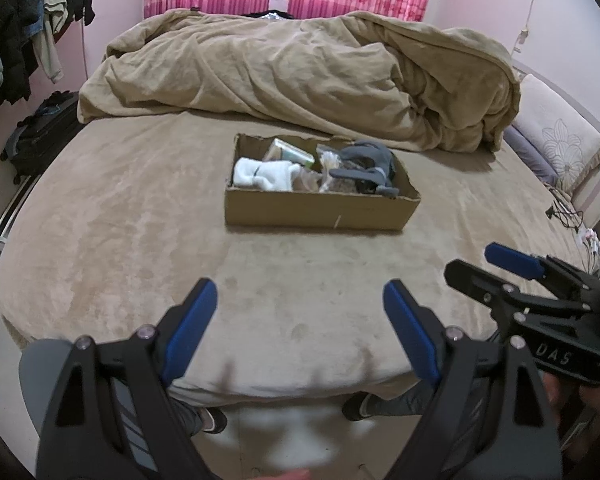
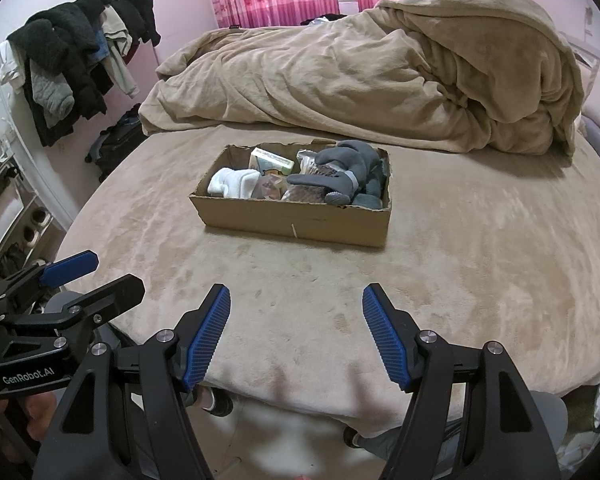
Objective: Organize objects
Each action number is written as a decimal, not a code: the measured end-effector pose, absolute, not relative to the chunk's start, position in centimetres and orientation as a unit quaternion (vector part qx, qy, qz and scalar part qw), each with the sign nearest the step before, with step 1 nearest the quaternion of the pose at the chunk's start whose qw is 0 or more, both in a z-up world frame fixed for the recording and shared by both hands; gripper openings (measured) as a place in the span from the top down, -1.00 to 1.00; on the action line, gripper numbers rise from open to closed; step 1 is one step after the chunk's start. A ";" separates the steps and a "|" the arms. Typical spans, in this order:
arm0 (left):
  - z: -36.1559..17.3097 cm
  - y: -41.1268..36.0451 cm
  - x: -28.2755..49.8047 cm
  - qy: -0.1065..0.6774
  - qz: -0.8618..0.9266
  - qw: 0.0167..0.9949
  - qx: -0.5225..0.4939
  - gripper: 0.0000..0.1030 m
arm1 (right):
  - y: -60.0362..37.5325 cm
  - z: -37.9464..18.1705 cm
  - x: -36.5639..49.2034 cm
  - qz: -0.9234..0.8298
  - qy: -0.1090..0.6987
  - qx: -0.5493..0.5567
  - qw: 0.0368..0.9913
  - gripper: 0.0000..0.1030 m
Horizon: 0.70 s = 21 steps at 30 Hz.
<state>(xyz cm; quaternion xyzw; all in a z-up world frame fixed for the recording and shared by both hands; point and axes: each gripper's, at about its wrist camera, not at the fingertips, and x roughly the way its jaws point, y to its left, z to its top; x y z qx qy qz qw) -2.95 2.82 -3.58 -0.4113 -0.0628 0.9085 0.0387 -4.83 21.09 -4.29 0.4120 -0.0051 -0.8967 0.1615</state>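
Note:
A shallow cardboard box sits in the middle of the tan bed. Inside lie white socks, a small pale carton, crinkly packets and dark grey socks. My left gripper hangs open over the bed's near edge, well short of the box, nothing between its blue pads. My right gripper stands open the same way, also empty. Each gripper shows at the side of the other's view: the right gripper, the left gripper.
A rumpled tan duvet fills the far half of the bed behind the box. Clothes hang on a rack at the left, a dark suitcase below. Pillows lie at the right. A person's feet show below.

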 end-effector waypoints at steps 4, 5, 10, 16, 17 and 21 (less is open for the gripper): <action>-3.7 2.8 -3.0 -0.062 0.908 0.039 -0.412 -0.68 | 21.1 -4.3 -4.8 -0.896 -0.005 0.413 0.161 -0.40; -3.7 2.7 -3.0 -0.062 0.908 0.039 -0.412 -0.68 | 21.1 -4.3 -4.8 -0.896 -0.005 0.413 0.162 -0.39; -3.6 2.6 -3.0 -0.063 0.908 0.039 -0.413 -0.68 | 20.8 -4.4 -4.5 -0.897 -0.004 0.412 0.162 -0.39; -3.6 2.5 -3.1 -0.063 0.908 0.035 -0.413 -0.68 | 20.8 -4.3 -4.6 -0.896 -0.004 0.412 0.162 -0.40; -3.6 2.4 -3.1 -0.064 0.908 0.034 -0.413 -0.68 | 20.8 -4.3 -4.6 -0.896 -0.004 0.412 0.162 -0.40; -3.6 2.4 -3.3 -0.063 0.909 0.032 -0.412 -0.68 | 20.9 -4.4 -4.6 -0.896 -0.004 0.413 0.162 -0.40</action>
